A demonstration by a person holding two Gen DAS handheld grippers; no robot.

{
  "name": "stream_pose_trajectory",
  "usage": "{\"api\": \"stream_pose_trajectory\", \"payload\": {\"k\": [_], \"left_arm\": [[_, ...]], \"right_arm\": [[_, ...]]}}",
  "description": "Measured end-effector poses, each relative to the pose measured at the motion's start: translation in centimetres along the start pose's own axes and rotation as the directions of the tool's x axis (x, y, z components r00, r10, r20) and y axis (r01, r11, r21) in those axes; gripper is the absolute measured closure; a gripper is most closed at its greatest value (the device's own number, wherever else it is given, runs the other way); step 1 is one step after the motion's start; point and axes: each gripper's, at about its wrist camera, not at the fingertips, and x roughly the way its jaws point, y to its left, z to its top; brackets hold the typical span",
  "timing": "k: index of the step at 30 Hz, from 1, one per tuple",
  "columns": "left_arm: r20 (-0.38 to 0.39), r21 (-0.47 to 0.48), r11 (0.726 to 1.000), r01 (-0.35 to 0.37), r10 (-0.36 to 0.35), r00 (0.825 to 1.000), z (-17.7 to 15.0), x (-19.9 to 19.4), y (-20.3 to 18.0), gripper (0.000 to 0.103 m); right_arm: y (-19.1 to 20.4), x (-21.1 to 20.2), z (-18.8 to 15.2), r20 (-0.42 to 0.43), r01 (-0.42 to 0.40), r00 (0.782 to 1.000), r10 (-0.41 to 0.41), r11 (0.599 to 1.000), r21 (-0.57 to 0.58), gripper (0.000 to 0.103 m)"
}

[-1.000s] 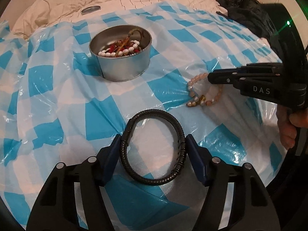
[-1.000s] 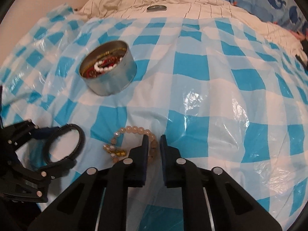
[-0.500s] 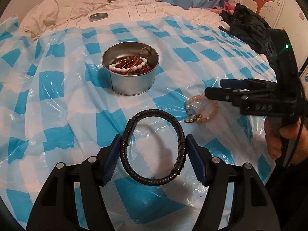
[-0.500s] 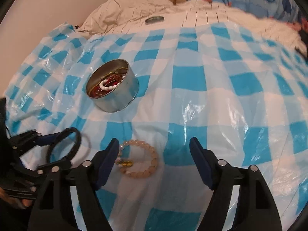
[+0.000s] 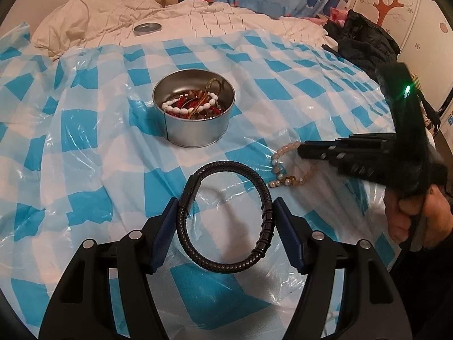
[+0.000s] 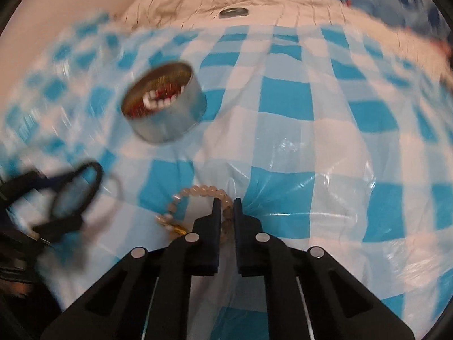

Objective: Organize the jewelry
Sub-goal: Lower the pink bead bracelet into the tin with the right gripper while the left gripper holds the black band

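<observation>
My left gripper (image 5: 225,202) is shut on a black braided bracelet (image 5: 263,198), its blue pads pressing the loop's two sides just above the checked plastic sheet. To the right lies a peach beaded bracelet (image 5: 276,158) with a gold charm. My right gripper (image 6: 226,202) has its jaws closing tight on that beaded bracelet (image 6: 198,191), with beads pinched between the pads; in the left wrist view its black fingers (image 5: 317,150) cover the loop's far side. A round metal tin (image 5: 195,130) holding white and red beads stands beyond both.
A blue-and-white plastic sheet (image 5: 283,90) covers the bed. The tin's lid (image 5: 147,28) lies on the cream quilt behind. Dark clothing (image 5: 365,45) is heaped at the back right. A person's hand (image 5: 410,218) grips the right tool's handle.
The right gripper spread wide above the beaded bracelet, then came down and shut on its beads. The left gripper kept its hold on the black bracelet and barely moved.
</observation>
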Motion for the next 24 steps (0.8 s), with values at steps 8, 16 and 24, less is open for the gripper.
{"api": "stream_pose_trajectory", "payload": {"k": [8,16,24], "left_arm": [[0.008,-0.004,1.000,0.002,-0.002,1.000,0.3,-0.1,-0.1,0.039],[0.034,-0.015,1.000,0.014,-0.013,0.999,1.0,-0.7,-0.3,0.039],[0.060,-0.038,0.999,0.018,-0.015,0.998,2.0,-1.1,0.3,0.039]], "right_arm": [[-0.8,-2.7,1.2,0.108,-0.230,0.970,0.219,0.968,0.104,0.094],[-0.8,-4.0,1.8,0.189,-0.358,0.925,0.329,0.922,0.146,0.094],[-0.6,-4.3,2.9,0.258,-0.474,0.868,0.424,0.863,0.174,0.094]]}}
